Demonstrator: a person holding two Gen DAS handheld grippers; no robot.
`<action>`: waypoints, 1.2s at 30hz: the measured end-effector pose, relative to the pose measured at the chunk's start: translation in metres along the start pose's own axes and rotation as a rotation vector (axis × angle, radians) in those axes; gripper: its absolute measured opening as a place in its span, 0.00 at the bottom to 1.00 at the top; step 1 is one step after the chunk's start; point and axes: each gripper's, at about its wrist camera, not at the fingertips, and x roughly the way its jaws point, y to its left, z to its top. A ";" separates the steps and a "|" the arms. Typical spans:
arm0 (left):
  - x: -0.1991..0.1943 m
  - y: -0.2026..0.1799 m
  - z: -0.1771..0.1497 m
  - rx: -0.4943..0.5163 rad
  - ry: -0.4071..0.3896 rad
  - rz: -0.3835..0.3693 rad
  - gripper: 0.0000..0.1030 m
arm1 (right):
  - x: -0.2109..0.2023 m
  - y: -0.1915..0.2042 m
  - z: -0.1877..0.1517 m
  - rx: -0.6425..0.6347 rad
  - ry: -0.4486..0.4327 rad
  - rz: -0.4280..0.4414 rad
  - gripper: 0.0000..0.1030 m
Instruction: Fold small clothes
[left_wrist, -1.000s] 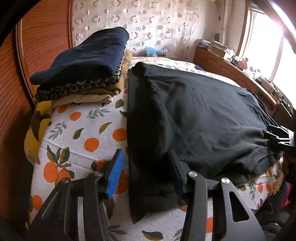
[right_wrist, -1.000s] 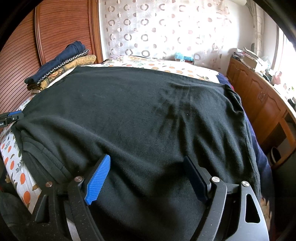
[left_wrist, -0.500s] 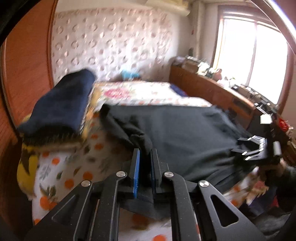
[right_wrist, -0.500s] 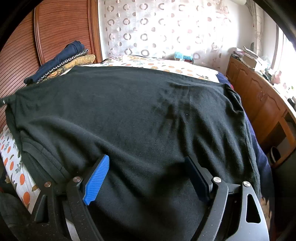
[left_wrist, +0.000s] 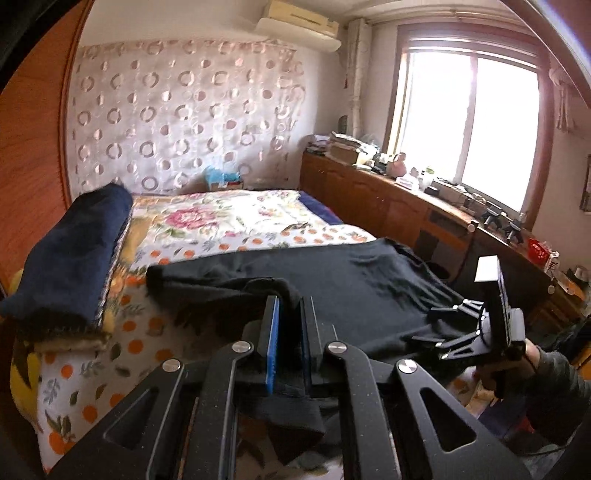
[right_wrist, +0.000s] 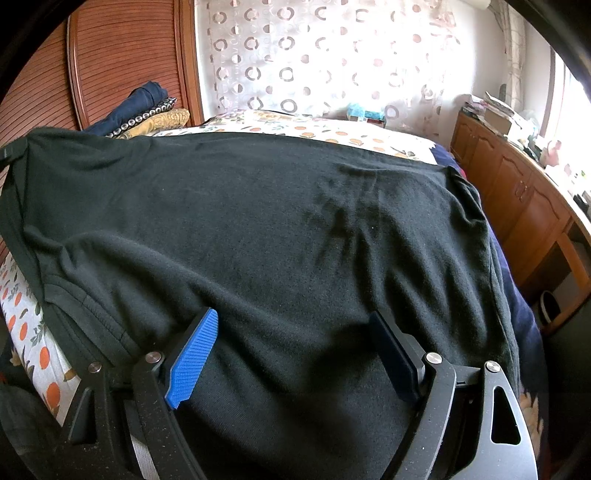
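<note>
Black knit, a T-shirt (right_wrist: 295, 229) by the ribbed neckband showing at its near-left edge, is lying spread over the orange-print bedsheet (left_wrist: 122, 354) and covering most of the near end of the bed. Left gripper (left_wrist: 288, 332) is pinching the shirt's left edge: blue pads (left_wrist: 272, 343) pressed together with a wad of black cloth clamped between them, cloth hanging below the jaws and pulling up off the sheet in a ridge. Jaws have just been closing, with the fabric between them. Judged purpose: lifting that side so it can be carried across the shirt for a fold.

Right gripper (right_wrist: 295, 354) is sitting low over the shirt's near hem, fingers spread wide, nothing clamped; cloth is lying between and under them. Seen from the left wrist view, a hand in a dark sleeve (left_wrist: 517, 365) is holding it at the shirt's right side. Likely waiting to pin or take the opposite side.

Left of the shirt, a stack of folded clothes (left_wrist: 70, 258), navy piece on top, is resting against the wooden headboard (right_wrist: 122, 62), close to the lifted edge but not touching it. Beyond the shirt, a floral quilt (left_wrist: 221, 218). Right of the shirt, a wooden cabinet (left_wrist: 388, 199) cluttered under the window (left_wrist: 469, 122). Nothing is lying on the shirt itself; the fold path looks free.
</note>
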 end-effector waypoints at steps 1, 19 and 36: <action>0.003 -0.004 0.005 0.007 -0.006 -0.008 0.11 | -0.001 -0.001 0.000 -0.003 0.001 -0.002 0.82; 0.043 -0.107 0.072 0.162 -0.015 -0.216 0.11 | -0.097 -0.047 -0.016 0.066 -0.181 -0.087 0.82; 0.045 -0.107 0.033 0.197 0.056 -0.158 0.73 | -0.088 -0.050 -0.017 0.087 -0.153 -0.044 0.82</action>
